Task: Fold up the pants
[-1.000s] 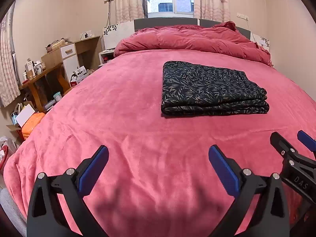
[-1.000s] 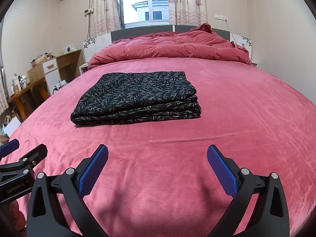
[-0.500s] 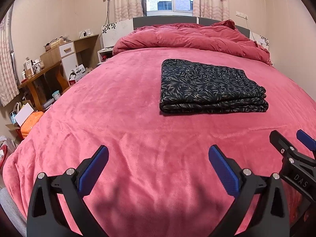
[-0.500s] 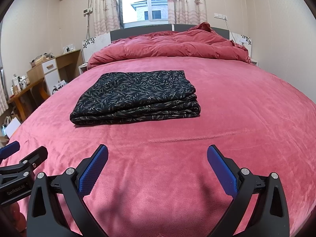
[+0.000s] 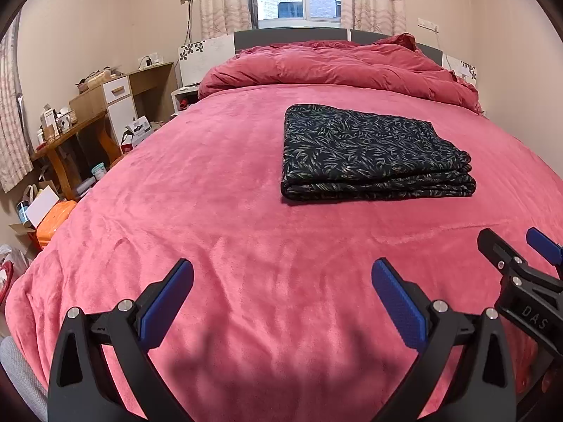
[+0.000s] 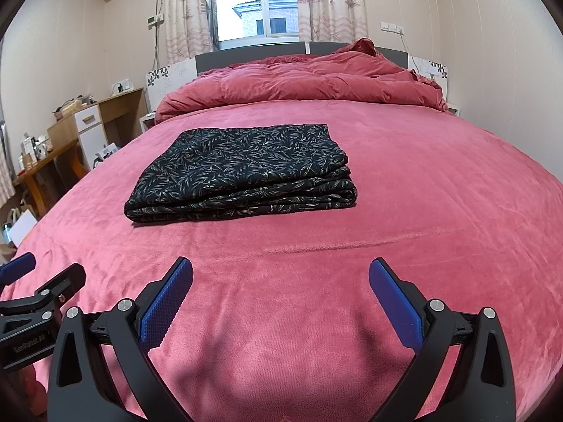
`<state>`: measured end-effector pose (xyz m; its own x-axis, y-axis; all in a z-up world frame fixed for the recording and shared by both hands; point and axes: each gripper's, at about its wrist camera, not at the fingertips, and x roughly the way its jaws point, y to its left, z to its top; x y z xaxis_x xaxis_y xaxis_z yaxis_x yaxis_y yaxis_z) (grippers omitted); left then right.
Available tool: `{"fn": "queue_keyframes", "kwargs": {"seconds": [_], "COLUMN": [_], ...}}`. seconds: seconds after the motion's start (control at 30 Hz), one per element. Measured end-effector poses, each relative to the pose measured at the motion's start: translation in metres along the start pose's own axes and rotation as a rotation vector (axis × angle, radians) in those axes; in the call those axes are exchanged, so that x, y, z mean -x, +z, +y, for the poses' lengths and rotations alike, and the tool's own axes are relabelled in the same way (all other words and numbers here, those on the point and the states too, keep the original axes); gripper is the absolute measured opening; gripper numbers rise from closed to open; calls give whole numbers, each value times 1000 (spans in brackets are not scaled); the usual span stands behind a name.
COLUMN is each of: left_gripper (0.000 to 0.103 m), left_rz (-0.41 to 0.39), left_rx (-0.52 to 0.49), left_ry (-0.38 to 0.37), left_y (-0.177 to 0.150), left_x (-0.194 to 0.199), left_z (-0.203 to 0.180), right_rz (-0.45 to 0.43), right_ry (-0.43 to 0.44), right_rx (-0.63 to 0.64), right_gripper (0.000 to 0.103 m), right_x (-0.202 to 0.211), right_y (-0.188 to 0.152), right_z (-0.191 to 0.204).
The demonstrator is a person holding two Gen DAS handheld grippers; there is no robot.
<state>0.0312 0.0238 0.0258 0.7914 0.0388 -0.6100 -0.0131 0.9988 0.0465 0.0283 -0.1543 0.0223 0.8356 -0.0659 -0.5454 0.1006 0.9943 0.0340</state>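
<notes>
The pants (image 5: pixel 369 151) are dark with a leaf print and lie folded in a flat rectangular stack on the pink bed blanket (image 5: pixel 218 211). They also show in the right wrist view (image 6: pixel 242 172). My left gripper (image 5: pixel 281 299) is open and empty, hovering over the blanket near the bed's front edge, well short of the pants. My right gripper (image 6: pixel 279 295) is open and empty too, beside the left one. The right gripper shows at the right edge of the left wrist view (image 5: pixel 520 267), and the left gripper at the left edge of the right wrist view (image 6: pixel 38 288).
A bunched red duvet (image 5: pixel 337 66) lies at the head of the bed. A wooden desk and drawers (image 5: pixel 98 105) with clutter stand left of the bed, with an orange case (image 5: pixel 52 221) and boxes on the floor. A window (image 6: pixel 260 3) is behind the headboard.
Both grippers stay open and have hardly moved. The view has shifted slightly, so the pants sit a little higher in frame.
</notes>
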Motion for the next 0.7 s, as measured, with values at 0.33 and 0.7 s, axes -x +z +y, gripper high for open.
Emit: {"fn": "queue_keyframes", "kwargs": {"seconds": [0.33, 0.7], "left_gripper": [101, 101], "left_rz": [10, 20], "left_rx": [4, 4], "left_ry": [-5, 20], "left_y": [0, -4], "left_x": [-1, -6], "left_z": [1, 1], "right_rz": [4, 10], "right_ry": [0, -2], "right_rx": [-2, -6], "right_gripper": [99, 99], "right_x": [1, 2], "right_y": [-2, -2], "right_z": [3, 5]}}
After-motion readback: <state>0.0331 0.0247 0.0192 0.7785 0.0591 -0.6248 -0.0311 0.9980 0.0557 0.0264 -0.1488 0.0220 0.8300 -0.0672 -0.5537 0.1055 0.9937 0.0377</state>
